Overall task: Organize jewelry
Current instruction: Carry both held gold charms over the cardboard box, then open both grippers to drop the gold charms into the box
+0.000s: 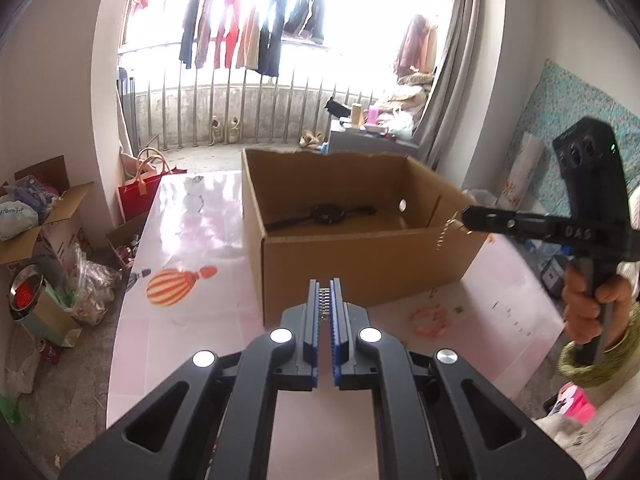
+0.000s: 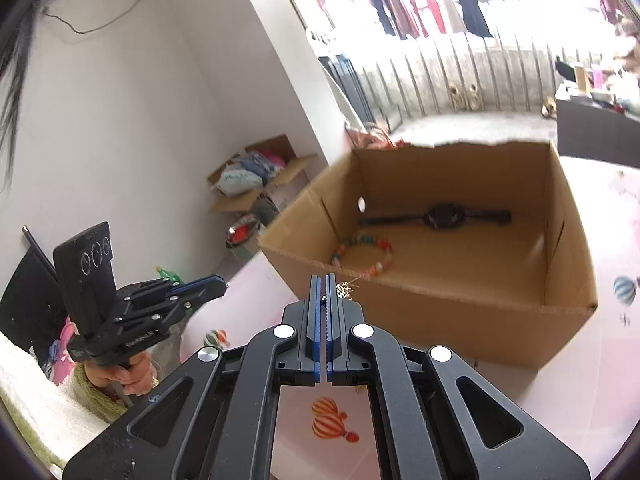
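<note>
Both tools [image 1: 325, 292] [image 2: 325, 280] clamped on gold chain [image 1: 444, 232].

Matt brown cardboard for the box [image 2: 440, 304], glossy pink plastic-looking sheet over the table [image 1: 192, 232], matt black plastic with blue ridged pads [image 1: 338, 328] at lower centre.

open brown cardboard box [image 2: 440, 300] on counter [image 1: 192, 320] | black wristwatch [image 2: 440, 215] and multicoloured bead bracelet [image 2: 362, 254] in box | watch behind bracelet

White "DAS" marks the right gripper [image 1: 466, 214] (other lettering unreadable).
</note>
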Demonstrator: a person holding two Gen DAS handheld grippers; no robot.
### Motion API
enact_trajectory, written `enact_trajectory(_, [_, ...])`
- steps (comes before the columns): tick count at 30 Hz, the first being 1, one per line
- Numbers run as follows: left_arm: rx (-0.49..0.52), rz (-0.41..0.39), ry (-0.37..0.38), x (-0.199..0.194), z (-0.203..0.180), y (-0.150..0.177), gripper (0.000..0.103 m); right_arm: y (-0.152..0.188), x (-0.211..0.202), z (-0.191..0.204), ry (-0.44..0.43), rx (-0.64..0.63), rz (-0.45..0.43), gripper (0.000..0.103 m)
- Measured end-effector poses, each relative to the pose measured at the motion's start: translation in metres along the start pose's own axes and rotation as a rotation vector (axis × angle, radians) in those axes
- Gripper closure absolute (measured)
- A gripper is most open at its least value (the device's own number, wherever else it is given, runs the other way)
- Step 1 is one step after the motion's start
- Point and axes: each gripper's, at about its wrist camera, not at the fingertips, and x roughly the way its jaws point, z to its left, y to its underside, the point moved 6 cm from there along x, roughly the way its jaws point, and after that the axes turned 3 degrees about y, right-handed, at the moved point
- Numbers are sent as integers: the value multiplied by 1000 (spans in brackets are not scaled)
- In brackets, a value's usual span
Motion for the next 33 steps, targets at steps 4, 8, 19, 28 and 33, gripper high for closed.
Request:
enact_trajectory(4, [24,-44,56,-5,-18,-39,99,-26,-9,2,-21,-48,-39,103])
enact_trajectory(8, [50,-26,117,19,-32,-80,99,-57,-4,-11,-33,-63,-23,103])
enact_trajectory(19, [-125,402,129,186,-12,-109,99,-84,97,-87,78,63,344,103])
enact_trajectory(28, [-270,566,49,232,16,-99,99,-73,129,-116,121,126,441,102])
enact_trajectory(33, [-311,593,55,238,15,-91,93,-69,128,-117,120,138,442,99])
